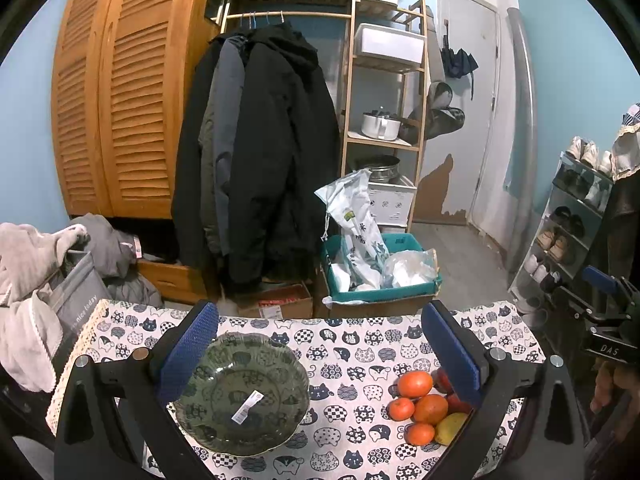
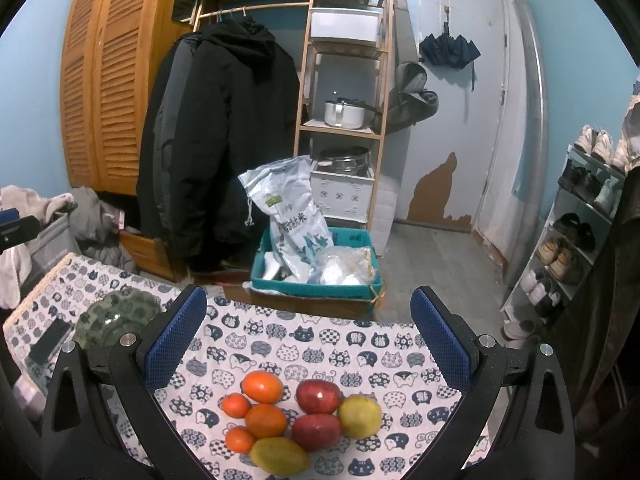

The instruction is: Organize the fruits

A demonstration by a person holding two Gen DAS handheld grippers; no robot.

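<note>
Your table (image 2: 304,336), under its cat-print cloth, carries everything, and nothing looks sorted yet. The green glass bowl (image 1: 244,394) sits at the left, holding only a paper label, no fruit. Your left tongs (image 1: 320,344) and right tongs (image 2: 308,332) both hang wide open and empty. The fruit pile (image 2: 300,424) lies touching together at the right: four oranges, two apples, two mangoes, all left to move.

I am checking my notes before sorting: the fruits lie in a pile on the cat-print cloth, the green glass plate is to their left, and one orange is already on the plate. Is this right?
Not quite. The green glass plate holds no orange; the left wrist view shows only a white label sticker in it. The fruits do lie piled on the cat-print cloth, plate to their left.
</note>
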